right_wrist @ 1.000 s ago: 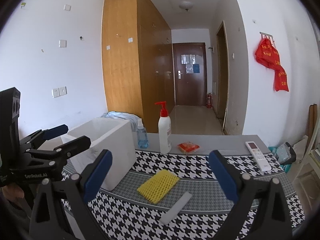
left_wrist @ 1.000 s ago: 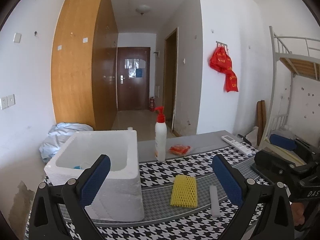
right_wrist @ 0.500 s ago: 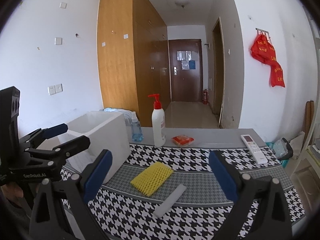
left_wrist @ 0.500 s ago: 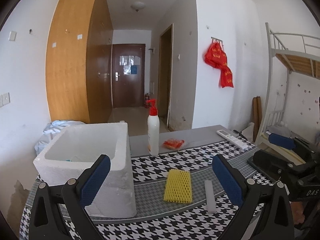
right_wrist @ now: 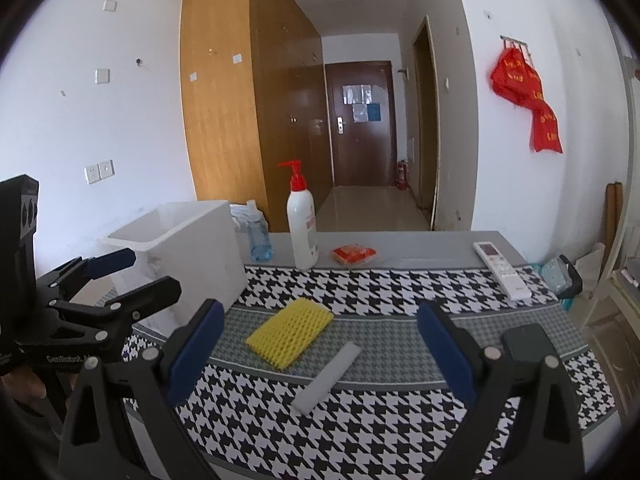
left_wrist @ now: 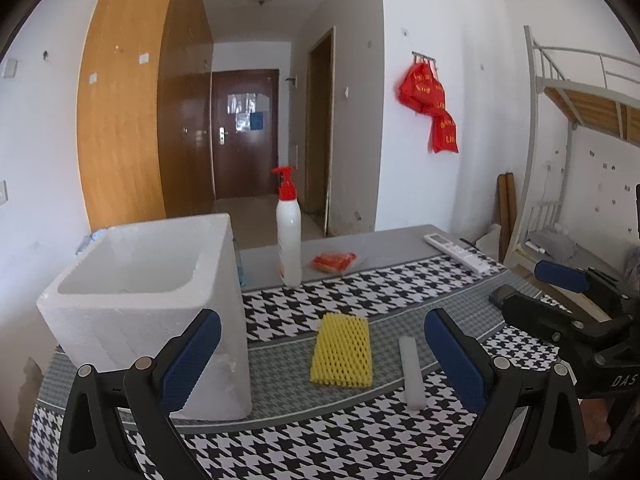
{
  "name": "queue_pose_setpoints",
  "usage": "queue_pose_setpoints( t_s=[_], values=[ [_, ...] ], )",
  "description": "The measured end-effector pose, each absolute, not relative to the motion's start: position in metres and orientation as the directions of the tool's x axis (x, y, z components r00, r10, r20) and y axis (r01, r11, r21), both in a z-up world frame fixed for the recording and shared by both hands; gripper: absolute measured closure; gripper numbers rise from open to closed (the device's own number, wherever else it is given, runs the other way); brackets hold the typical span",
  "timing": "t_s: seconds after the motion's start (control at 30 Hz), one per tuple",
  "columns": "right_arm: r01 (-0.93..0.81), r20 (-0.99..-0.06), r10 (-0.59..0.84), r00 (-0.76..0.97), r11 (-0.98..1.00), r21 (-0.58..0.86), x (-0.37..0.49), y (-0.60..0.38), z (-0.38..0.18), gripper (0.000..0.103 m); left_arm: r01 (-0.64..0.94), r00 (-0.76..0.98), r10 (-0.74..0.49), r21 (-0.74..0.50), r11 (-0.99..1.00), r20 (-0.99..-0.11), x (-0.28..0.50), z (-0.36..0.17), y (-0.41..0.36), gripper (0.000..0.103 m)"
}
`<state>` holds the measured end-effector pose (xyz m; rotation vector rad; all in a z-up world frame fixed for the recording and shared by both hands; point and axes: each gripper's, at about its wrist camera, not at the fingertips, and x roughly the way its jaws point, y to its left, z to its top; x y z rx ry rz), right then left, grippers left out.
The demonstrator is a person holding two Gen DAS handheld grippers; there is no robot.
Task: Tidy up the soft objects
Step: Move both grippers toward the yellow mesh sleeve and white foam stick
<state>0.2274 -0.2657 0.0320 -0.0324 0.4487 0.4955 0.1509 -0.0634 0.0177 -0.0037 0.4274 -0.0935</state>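
A yellow foam net [left_wrist: 341, 351] [right_wrist: 290, 331] lies flat on the houndstooth cloth, mid-table. Just right of it rests a white foam strip [left_wrist: 411, 372] [right_wrist: 328, 376]. A white foam box [left_wrist: 148, 304] [right_wrist: 192, 256] stands open-topped at the left. My left gripper [left_wrist: 320, 360] is open, held above the near edge with the net and strip ahead between its fingers. My right gripper [right_wrist: 316, 356] is open too, empty, facing the same two pieces. Each gripper shows at the side of the other's view.
A white pump bottle with a red top [left_wrist: 289, 236] [right_wrist: 302, 228] and a small orange packet [left_wrist: 334, 261] [right_wrist: 354, 255] stand at the table's back. A blue bottle [right_wrist: 258, 236] sits behind the box. A remote [right_wrist: 502, 268] lies at the right; a dark phone-like slab [right_wrist: 526, 340] lies near my right finger.
Both cameras have dropped and tilted slightly; the box, net and strip sit a little differently in frame. Both grippers stay open and empty.
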Motion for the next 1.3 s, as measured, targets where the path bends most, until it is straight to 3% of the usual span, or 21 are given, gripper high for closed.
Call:
queue_pose_setpoints(
  t_s=[1.3],
  values=[
    [-0.402, -0.535, 0.415, 0.736, 0.904, 0.147, 0.248, -0.287, -0.013, 0.004, 0.14, 0.795, -0.113, -0.002, 0.99, -0.596, 0.212, -0.037, -0.081, 0.001]
  ],
)
